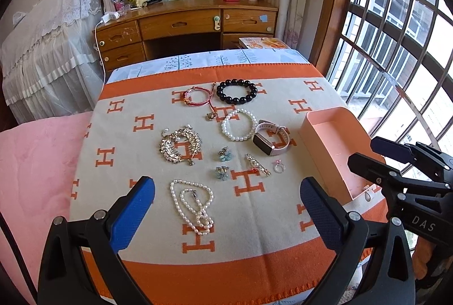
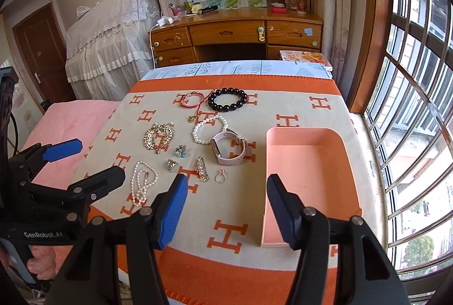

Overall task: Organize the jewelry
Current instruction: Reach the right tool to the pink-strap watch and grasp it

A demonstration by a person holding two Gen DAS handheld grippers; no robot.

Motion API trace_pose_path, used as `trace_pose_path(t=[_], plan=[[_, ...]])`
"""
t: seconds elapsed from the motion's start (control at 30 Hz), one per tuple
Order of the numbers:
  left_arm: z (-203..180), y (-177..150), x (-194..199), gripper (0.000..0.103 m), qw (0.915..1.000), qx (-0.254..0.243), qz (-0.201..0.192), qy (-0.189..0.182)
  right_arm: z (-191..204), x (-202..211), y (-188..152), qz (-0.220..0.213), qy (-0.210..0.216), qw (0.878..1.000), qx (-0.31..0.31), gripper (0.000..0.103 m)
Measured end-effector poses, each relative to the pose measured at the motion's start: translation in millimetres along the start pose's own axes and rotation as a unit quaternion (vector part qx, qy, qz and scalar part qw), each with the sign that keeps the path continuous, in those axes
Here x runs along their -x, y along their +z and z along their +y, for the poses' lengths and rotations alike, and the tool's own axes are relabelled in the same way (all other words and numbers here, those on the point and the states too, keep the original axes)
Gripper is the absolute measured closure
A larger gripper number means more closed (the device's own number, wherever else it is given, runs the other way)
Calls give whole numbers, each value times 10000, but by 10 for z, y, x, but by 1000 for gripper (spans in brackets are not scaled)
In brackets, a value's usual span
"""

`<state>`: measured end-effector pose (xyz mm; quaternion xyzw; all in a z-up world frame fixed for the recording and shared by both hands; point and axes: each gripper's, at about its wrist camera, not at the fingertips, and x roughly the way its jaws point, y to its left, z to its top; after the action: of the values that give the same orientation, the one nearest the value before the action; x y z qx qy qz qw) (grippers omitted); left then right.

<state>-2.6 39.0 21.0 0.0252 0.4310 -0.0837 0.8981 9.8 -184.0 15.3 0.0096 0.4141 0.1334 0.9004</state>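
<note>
Jewelry lies on an orange and beige blanket (image 1: 136, 152): a pearl necklace (image 1: 192, 206), a gold leaf necklace (image 1: 179, 145), a pearl bracelet (image 1: 238, 125), a black bead bracelet (image 1: 236, 91), a red cord bracelet (image 1: 198, 97), a pink watch (image 1: 270, 138), flower earrings (image 1: 222, 163), a hair clip (image 1: 257, 165) and a ring (image 1: 279, 166). An empty pink box (image 2: 311, 163) stands at the right. My left gripper (image 1: 226, 208) is open above the pearl necklace. My right gripper (image 2: 226, 208) is open beside the box's near left corner.
A pink cover (image 1: 31, 177) lies left of the blanket. A wooden desk (image 1: 187, 25) with shelves stands behind the table. A lace-covered piano (image 1: 51, 44) is at the back left. A barred window (image 1: 396, 50) runs along the right.
</note>
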Motion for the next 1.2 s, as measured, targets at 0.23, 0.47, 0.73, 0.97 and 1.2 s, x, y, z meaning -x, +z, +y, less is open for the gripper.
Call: trace_pose_path(t=[0.23,0.47,0.73,0.97,1.2], plan=[[274,326,-175,2,9997,58,222,-15,-92,-226,365,372,228,9990,136,54],[418,643,-549,2,9988,129,429,193,-158,-491,704,527,116,9983,227,54],[286,780,-992,5,9981,-172,540,239,-143,-891,864,933,95,9944,488,54],[186,809,-1370,12,9962,-357,764,226,-100,-1404,868,1527,285,9860,611,61],[213,822,-1795,33,9922,-277,1215,84,-144,-1890,846,2071,227,9760,639,70]])
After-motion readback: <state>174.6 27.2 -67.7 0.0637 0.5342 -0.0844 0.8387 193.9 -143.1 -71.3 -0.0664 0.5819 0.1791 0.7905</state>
